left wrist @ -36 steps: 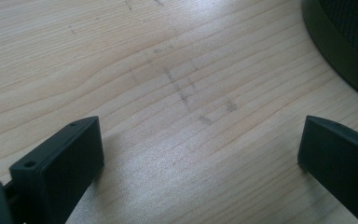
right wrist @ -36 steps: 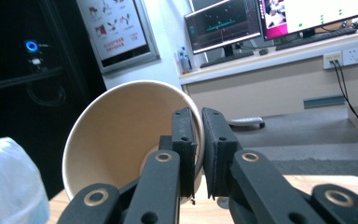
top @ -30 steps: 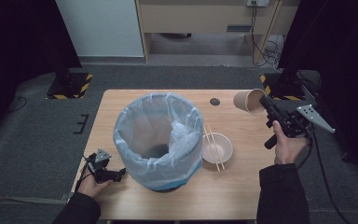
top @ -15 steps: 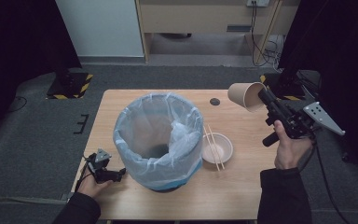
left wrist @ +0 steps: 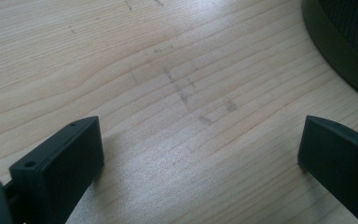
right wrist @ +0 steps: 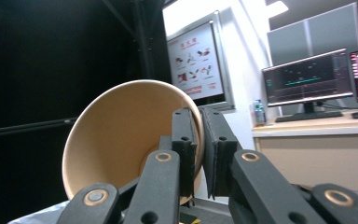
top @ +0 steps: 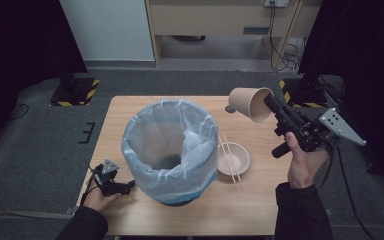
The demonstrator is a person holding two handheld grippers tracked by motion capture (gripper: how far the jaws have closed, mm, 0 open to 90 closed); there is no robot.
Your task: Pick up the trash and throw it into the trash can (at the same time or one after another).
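Observation:
My right gripper (top: 271,103) is raised above the table's right side, shut on the rim of a brown paper cup (top: 247,104) that lies tilted with its mouth toward me. In the right gripper view the cup (right wrist: 121,140) has its wall pinched between the two black jaws of the gripper (right wrist: 200,144). A bin lined with a pale plastic bag (top: 170,145) stands mid-table. My left gripper (top: 122,187) rests low at the bin's front left, open, its fingers (left wrist: 60,168) spread over bare wood beside the bin's dark base (left wrist: 345,46).
A small white bowl (top: 233,161) with chopsticks (top: 228,155) laid across it sits right of the bin. A small dark round object (top: 229,109) lies at the table's far side. The wooden table (top: 240,210) ends close to my forearms.
My right gripper has lifted the paper cup higher and carried it left toward the bin, tipping it more onto its side. The left gripper has stayed where it was.

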